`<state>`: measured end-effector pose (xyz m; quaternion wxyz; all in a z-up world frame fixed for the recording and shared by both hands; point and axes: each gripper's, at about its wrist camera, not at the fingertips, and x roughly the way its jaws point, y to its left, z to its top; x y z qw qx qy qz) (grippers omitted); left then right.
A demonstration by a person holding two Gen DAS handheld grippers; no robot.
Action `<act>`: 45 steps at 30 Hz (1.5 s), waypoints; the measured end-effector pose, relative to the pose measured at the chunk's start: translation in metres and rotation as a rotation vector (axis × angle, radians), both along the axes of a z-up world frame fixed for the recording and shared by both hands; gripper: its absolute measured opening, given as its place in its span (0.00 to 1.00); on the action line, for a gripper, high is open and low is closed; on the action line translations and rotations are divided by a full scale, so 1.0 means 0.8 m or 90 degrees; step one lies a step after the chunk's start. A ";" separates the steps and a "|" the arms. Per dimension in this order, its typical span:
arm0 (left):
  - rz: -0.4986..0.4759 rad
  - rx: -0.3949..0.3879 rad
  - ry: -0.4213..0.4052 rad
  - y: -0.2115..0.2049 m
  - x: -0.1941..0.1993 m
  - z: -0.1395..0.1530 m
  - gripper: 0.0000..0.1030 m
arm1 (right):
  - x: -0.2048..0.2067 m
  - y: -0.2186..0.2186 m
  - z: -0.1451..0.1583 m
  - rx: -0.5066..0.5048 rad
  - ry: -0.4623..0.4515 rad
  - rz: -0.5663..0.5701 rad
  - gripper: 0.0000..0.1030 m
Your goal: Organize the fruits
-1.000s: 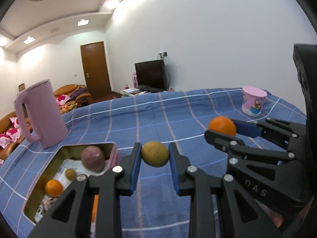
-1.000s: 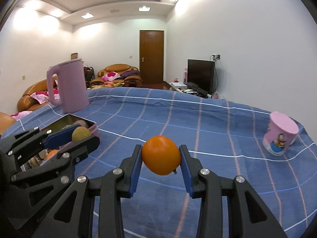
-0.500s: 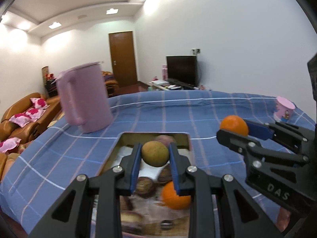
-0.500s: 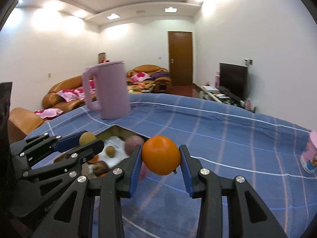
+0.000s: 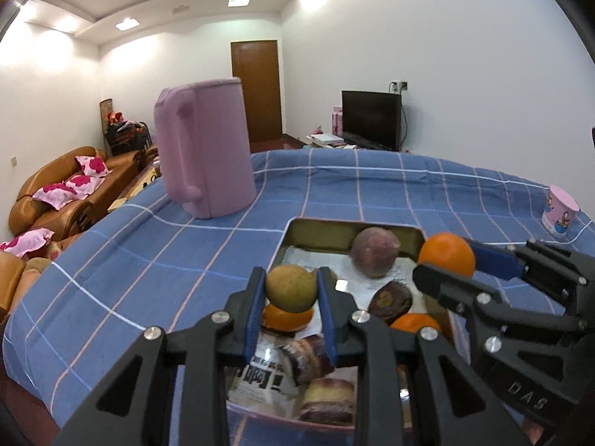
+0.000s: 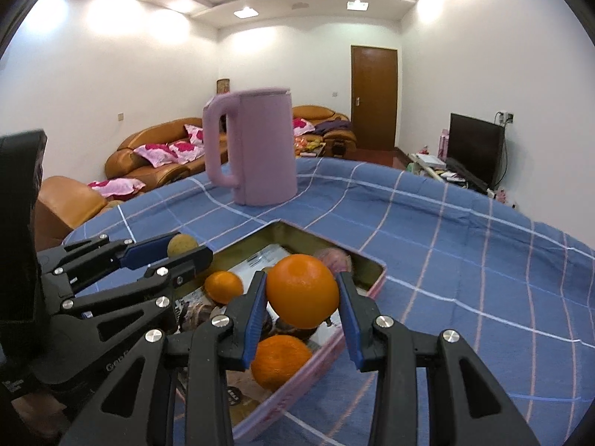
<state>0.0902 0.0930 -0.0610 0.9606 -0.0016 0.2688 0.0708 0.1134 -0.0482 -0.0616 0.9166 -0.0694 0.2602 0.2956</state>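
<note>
1. My left gripper (image 5: 292,290) pinches a yellow-green fruit (image 5: 291,287) between its blue pads, held in the air over the near left part of the tin (image 5: 319,232).
2. My right gripper (image 6: 302,293) pinches an orange (image 6: 302,290) the same way, also held above the tin, towards its right side.
3. In the left view the right gripper shows at the right edge, its orange level with the tin's far right corner.
4. The tin is a shallow rectangular box, gold inside and pink outside, lying on a blue checked cloth (image 5: 186,252).
5. Printed paper (image 5: 260,371) lines its floor.
6. Inside lie a pinkish round fruit (image 5: 375,254) against the far wall, two more oranges (image 6: 223,286) and several dark brown pieces I cannot identify.
7. A pink jug (image 5: 204,148) stands upright on the cloth beyond the tin, handle to the left.
8. A small pink cup (image 5: 559,213) sits well apart at the far right of the cloth.
9. Behind are brown sofas (image 6: 156,156), a door and a dark television (image 5: 372,119).
</note>
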 end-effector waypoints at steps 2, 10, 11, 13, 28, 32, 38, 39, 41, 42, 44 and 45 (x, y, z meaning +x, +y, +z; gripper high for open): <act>0.002 -0.003 0.006 0.004 0.000 -0.004 0.28 | 0.001 0.008 -0.008 -0.007 0.008 0.005 0.38; 0.000 -0.004 0.024 0.009 0.001 -0.016 0.28 | 0.002 0.022 -0.023 -0.027 0.034 0.027 0.38; -0.001 -0.003 0.028 0.008 0.002 -0.017 0.28 | 0.002 0.024 -0.024 -0.030 0.035 0.028 0.38; 0.004 -0.002 0.032 0.009 0.001 -0.021 0.29 | 0.002 0.027 -0.027 -0.036 0.040 0.035 0.38; 0.030 -0.015 0.037 0.024 -0.009 -0.021 0.58 | -0.002 0.029 -0.034 -0.048 0.061 0.047 0.43; 0.026 -0.027 0.014 0.029 -0.023 -0.010 0.75 | -0.007 0.018 -0.027 -0.038 0.052 0.036 0.50; 0.011 -0.027 -0.016 0.021 -0.040 0.010 0.79 | -0.021 0.001 -0.011 -0.022 0.034 0.016 0.51; 0.008 -0.028 -0.020 0.019 -0.043 0.012 0.79 | -0.023 -0.002 -0.009 -0.021 0.030 0.010 0.51; 0.008 -0.024 -0.025 0.015 -0.046 0.017 0.80 | -0.027 -0.009 -0.005 -0.015 0.026 0.003 0.51; 0.007 -0.022 -0.028 0.013 -0.048 0.019 0.80 | -0.029 -0.014 -0.003 -0.012 0.025 -0.002 0.51; 0.008 -0.020 -0.032 0.009 -0.051 0.022 0.82 | -0.033 -0.022 0.001 -0.010 0.021 -0.015 0.51; 0.007 -0.019 -0.035 0.007 -0.052 0.024 0.84 | -0.036 -0.027 0.004 -0.007 0.015 -0.023 0.51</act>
